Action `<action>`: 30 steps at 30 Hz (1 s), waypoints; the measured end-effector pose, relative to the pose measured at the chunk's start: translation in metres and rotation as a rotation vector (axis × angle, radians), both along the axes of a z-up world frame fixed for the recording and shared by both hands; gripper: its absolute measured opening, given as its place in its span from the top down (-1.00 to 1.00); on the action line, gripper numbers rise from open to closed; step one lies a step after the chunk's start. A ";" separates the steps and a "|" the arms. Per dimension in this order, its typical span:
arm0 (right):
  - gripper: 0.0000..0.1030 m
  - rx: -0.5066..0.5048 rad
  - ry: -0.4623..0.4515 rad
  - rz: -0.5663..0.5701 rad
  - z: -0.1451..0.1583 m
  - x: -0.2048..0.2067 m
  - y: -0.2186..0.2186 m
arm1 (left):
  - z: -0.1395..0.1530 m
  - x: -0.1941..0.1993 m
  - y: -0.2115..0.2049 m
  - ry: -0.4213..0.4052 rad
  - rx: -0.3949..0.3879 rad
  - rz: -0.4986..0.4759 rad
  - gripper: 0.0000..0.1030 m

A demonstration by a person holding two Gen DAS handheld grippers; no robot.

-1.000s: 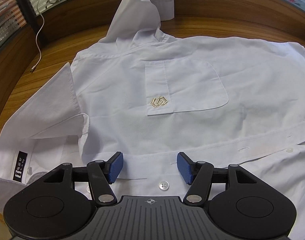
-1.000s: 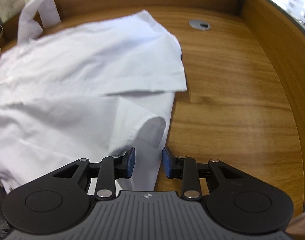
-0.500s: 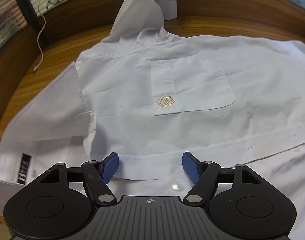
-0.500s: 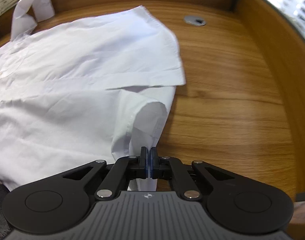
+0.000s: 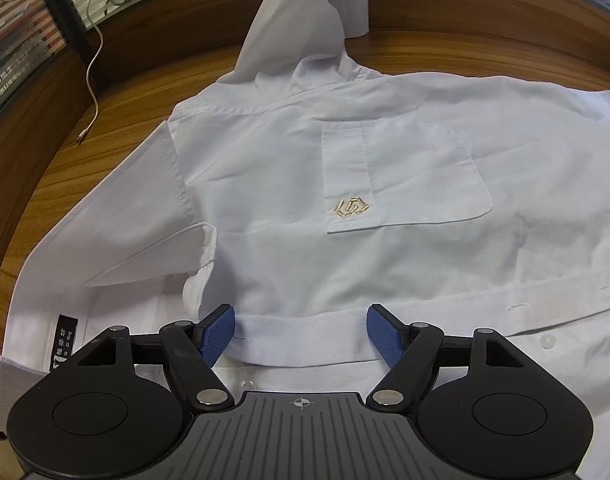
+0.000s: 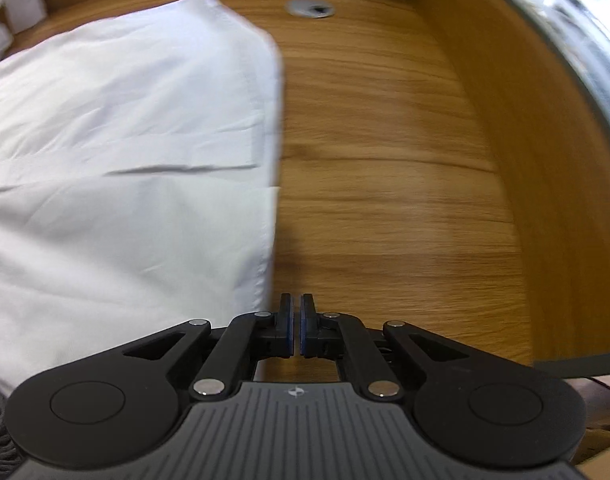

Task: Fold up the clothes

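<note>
right claw (image 6: 296, 330) closed since 1s ago | shirt hem (image 6: 265, 248) straightened | left claw (image 5: 301, 334) slightly wider

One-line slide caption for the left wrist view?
Open left gripper poised at the button placket of a white shirt spread on a wooden table.
</note>
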State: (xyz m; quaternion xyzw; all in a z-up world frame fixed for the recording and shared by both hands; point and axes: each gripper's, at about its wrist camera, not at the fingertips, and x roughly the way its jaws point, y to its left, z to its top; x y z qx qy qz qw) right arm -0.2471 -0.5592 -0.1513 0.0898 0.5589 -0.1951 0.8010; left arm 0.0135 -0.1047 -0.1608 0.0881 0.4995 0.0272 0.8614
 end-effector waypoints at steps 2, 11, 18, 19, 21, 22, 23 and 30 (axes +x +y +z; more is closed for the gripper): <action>0.96 0.011 -0.035 -0.028 0.009 -0.001 -0.009 | 0.000 0.000 -0.001 0.002 0.002 0.006 -0.49; 0.57 0.136 -0.212 -0.122 0.033 0.021 -0.040 | 0.017 0.002 -0.013 -0.025 -0.011 -0.025 -0.39; 0.51 0.162 -0.206 -0.021 0.015 0.074 -0.039 | 0.020 0.004 -0.024 -0.033 0.058 -0.105 -0.39; 0.51 0.162 -0.199 -0.007 0.012 0.081 -0.039 | 0.021 0.004 -0.025 -0.034 0.068 -0.117 -0.39; 0.51 0.170 -0.183 0.020 0.005 0.092 -0.039 | 0.020 0.003 -0.020 -0.020 0.081 -0.090 -0.39; 0.51 0.165 -0.173 0.031 0.003 0.097 -0.039 | 0.020 0.002 -0.014 -0.015 0.080 -0.064 -0.39; 0.51 0.160 -0.164 0.041 0.000 0.101 -0.040 | 0.020 0.001 -0.009 -0.011 0.079 -0.039 -0.39; 0.51 0.153 -0.134 0.122 -0.017 0.122 -0.041 | 0.029 -0.019 0.046 -0.076 0.035 0.247 -0.25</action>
